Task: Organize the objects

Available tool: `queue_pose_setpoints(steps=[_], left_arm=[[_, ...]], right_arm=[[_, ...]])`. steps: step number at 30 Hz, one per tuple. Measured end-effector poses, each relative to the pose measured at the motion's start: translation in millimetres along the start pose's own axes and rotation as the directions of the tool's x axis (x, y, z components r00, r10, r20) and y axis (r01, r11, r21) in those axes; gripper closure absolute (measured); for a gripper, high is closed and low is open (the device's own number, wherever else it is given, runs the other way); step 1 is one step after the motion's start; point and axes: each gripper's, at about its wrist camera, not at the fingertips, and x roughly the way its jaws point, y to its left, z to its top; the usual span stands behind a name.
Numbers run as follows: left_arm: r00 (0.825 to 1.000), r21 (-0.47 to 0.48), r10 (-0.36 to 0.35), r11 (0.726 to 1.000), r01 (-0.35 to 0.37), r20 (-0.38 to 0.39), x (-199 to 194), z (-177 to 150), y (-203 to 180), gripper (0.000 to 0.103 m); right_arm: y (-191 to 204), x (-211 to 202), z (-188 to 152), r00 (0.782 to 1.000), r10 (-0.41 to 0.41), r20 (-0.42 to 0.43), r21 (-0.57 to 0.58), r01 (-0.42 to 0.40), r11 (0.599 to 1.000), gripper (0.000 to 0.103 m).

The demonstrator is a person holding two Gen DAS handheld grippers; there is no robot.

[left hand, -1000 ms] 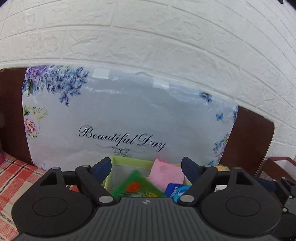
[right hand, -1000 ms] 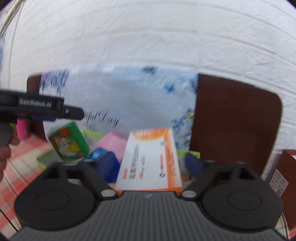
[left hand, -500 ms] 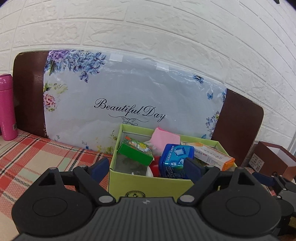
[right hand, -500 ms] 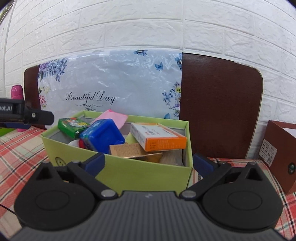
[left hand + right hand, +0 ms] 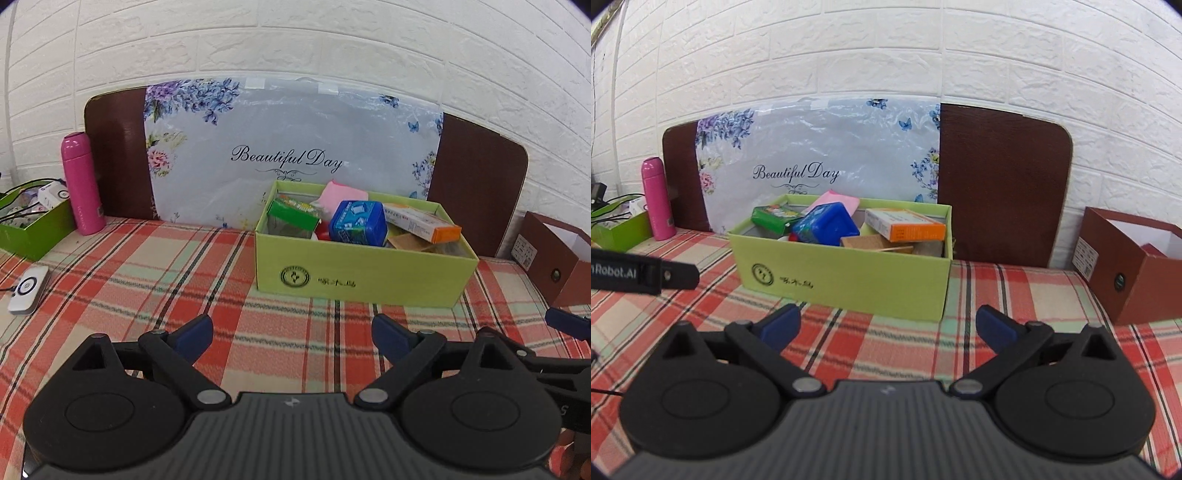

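A light green cardboard box (image 5: 362, 273) stands on the plaid tablecloth; it also shows in the right wrist view (image 5: 849, 273). It holds a green packet (image 5: 293, 212), a blue box (image 5: 358, 221), an orange-and-white carton (image 5: 421, 221), a pink item (image 5: 343, 194) and brown pieces. My left gripper (image 5: 291, 336) is open and empty, well short of the box. My right gripper (image 5: 886, 326) is open and empty, just in front of the box. The left gripper's side shows at the left of the right wrist view (image 5: 642, 275).
A pink bottle (image 5: 83, 184) and a dark green box (image 5: 33, 232) with cables stand at the far left. A white device (image 5: 29, 290) lies on the cloth. A brown box (image 5: 1134, 258) stands at the right. A floral board (image 5: 291, 147) leans on the brick wall.
Both grippers have pulled back from over the green box toward me. The orange-and-white carton, held by the right gripper a second ago, now lies in the box.
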Motion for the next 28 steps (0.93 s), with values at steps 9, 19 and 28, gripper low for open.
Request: queue_pose_setpoints(steps=[9, 19, 28], left_arm=[[0.998, 0.013, 0.005, 1.0, -0.004, -0.057, -44.9, -37.2, -9.7, 0.007], [0.998, 0.06, 0.029, 0.998, -0.026, -0.061, -60.7, -56.5, -21.9, 0.007], [0.999, 0.05, 0.006, 0.999, -0.004, -0.054, -63.1, -58.8, -21.8, 0.007]], right_arm=[[4.3, -52.8, -27.0, 1.0, -0.012, -0.024, 0.017, 0.012, 1.0, 0.0], [1.7, -80.0, -42.5, 0.999, -0.04, -0.031, 0.037, 0.041, 0.998, 0.0], [1.7, -80.9, -45.8, 0.999, -0.036, -0.041, 0.042, 0.038, 0.998, 0.0]])
